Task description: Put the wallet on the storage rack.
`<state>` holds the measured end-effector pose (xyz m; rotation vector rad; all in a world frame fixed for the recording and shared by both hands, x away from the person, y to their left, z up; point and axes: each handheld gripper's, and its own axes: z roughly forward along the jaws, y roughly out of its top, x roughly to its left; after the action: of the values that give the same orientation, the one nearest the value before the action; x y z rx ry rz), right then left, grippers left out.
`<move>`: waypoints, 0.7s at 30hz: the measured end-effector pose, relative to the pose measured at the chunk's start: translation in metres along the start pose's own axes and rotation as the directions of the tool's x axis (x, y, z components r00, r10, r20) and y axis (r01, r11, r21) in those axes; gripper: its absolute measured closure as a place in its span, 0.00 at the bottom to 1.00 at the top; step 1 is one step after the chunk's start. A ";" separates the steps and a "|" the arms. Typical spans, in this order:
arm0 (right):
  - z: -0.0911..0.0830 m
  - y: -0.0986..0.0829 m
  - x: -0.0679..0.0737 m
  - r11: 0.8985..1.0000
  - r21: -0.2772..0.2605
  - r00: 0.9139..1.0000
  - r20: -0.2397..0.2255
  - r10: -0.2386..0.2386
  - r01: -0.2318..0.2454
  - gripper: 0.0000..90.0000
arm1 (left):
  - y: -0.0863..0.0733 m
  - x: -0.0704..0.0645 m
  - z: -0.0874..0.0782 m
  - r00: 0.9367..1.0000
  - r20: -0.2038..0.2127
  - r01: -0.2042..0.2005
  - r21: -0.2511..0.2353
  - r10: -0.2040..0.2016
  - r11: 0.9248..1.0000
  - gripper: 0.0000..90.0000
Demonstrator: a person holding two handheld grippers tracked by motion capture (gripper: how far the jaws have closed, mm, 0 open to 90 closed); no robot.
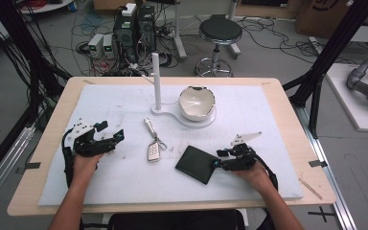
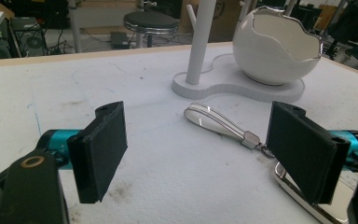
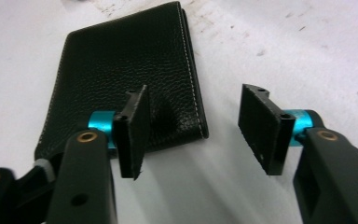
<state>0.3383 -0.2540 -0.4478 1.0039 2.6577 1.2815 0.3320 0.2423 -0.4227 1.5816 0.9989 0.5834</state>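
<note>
Black rubber pads of our right gripper [image 3: 193, 133] stand wide apart and hold nothing; one jaw hangs over the near corner of the black pebbled-leather wallet [image 3: 126, 74], the other over bare white foam mat [image 3: 307, 46]. The wallet lies flat at front right. To grip it well, we judge we should drop low, bracket its stitched edge, and close squarely so it cannot slide. Our left gripper [image 2: 205, 149] is likewise spread and empty, near the silver key fob with its leather strap [image 2: 219, 122]. Beyond stands the white eggshell-shaped ceramic bowl [image 1: 197, 102] on its white stand [image 1: 157, 81].
</note>
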 end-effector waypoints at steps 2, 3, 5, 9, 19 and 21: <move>0.000 0.000 0.000 1.000 -0.002 1.000 -0.017 0.008 -0.008 0.55 | 0.000 0.000 0.000 1.000 -0.001 0.000 0.002 0.000 1.000 0.23; 0.003 -0.001 -0.001 1.000 0.004 0.997 -0.072 0.014 -0.014 0.52 | 0.000 0.000 0.000 1.000 -0.001 -0.002 0.003 0.002 1.000 0.23; 0.003 0.000 -0.001 1.000 0.008 0.997 -0.076 0.008 -0.007 0.53 | 0.000 0.000 0.000 1.000 -0.002 -0.002 0.005 0.002 1.000 0.23; 0.002 0.002 0.000 1.000 0.027 0.998 -0.059 -0.002 0.004 0.66 | -0.001 0.001 0.001 1.000 -0.002 0.000 0.009 0.000 1.000 0.23; -0.004 0.004 0.000 1.000 -0.002 0.999 -0.050 -0.001 0.001 0.89 | 0.000 0.000 0.001 1.000 -0.001 -0.002 0.013 0.002 1.000 0.23; -0.006 0.005 0.000 1.000 -0.015 0.998 -0.052 -0.017 0.017 0.92 | -0.001 0.000 0.001 1.000 0.003 -0.003 0.011 0.003 1.000 0.24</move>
<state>0.3394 -0.2561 -0.4404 0.9572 2.6846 1.3402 0.3330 0.2419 -0.4236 1.5930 0.9994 0.5785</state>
